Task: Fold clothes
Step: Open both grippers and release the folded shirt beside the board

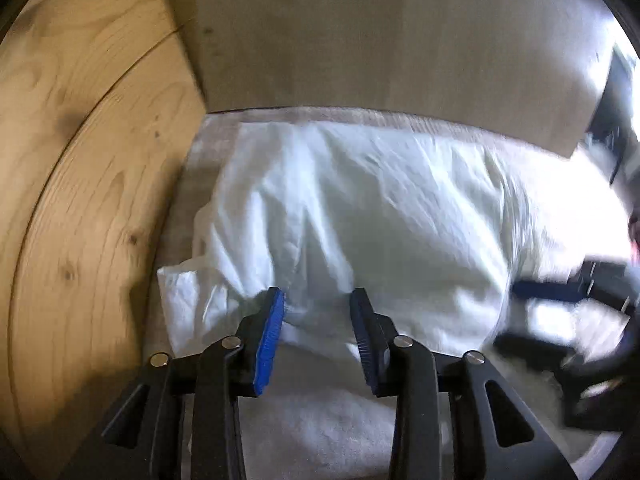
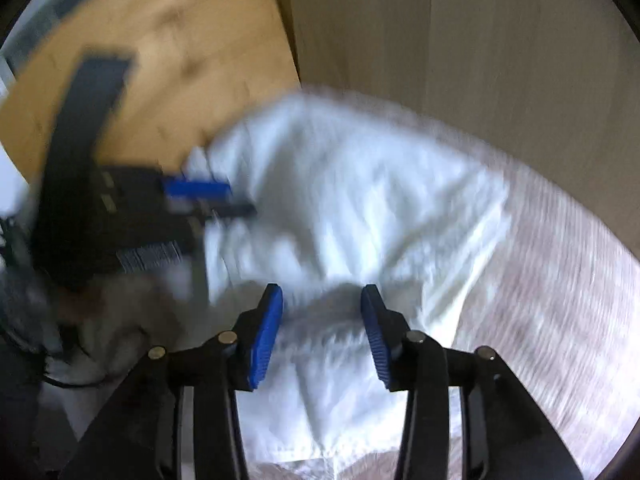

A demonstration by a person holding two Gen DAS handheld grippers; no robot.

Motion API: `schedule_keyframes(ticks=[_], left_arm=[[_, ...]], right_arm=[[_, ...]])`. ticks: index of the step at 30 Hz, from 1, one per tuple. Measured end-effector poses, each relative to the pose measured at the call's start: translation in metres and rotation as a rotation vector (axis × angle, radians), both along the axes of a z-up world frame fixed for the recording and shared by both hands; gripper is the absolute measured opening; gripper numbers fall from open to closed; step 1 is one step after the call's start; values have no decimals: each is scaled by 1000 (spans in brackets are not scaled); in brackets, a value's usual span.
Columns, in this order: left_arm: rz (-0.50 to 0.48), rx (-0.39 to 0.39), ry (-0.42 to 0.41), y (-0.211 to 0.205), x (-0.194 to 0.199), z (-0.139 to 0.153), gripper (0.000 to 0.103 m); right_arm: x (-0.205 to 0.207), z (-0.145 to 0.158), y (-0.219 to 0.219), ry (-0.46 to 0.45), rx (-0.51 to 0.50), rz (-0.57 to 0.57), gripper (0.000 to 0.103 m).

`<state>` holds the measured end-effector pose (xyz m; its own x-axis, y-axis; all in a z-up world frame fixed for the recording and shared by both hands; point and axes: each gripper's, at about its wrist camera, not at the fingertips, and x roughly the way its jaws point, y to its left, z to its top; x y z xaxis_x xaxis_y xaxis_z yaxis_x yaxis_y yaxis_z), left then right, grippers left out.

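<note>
Right now your left gripper (image 1: 318,304) is spread wide, jaws apart over the near edge of the white cloth (image 1: 360,208), gripping nothing. Your right gripper (image 2: 322,300) is likewise released above the cloth. The cloth lies rumpled on a pale mat (image 2: 560,300), wooden panel (image 1: 80,160) at nine o'clock.

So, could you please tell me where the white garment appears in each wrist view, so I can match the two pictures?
Left wrist view: the white garment fills the centre, beyond the open left gripper.
Right wrist view: it lies across the centre, running under the open right gripper.
Shared landmark: the wooden panel, on the left in the left view, upper left in the right view.
</note>
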<state>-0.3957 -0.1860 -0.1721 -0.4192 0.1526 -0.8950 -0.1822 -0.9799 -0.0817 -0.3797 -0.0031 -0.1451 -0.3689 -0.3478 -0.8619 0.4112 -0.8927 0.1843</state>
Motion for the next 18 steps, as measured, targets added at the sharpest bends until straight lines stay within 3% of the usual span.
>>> schedule_keyframes(ticks=[3,5,6,7,8,9,12,16,18], left_arm=[[71,-25,33,-5,12,25,25],[75,-9,72,-4,30,47,35],[67,-8,92,0,43,57,47],[59,-7,112,3,57,68,53],[51,-6,132,7,70,78,53],[38,13,143,14,76,88,53],[17,50,170,28,99,99,59],[-1,86,185,46,152,123,64],[-12,62,181,58,179,134,65]], right_arm=[[14,17,7,30,56,-45,40],[30,41,17,75,71,-90,41],[40,55,22,104,74,-114,49],[50,68,28,132,78,-138,55],[60,80,33,161,88,-164,68],[69,90,38,188,112,-197,71],[102,116,52,255,164,-275,72],[148,139,73,286,146,-315,73],[169,149,82,301,137,-328,73]])
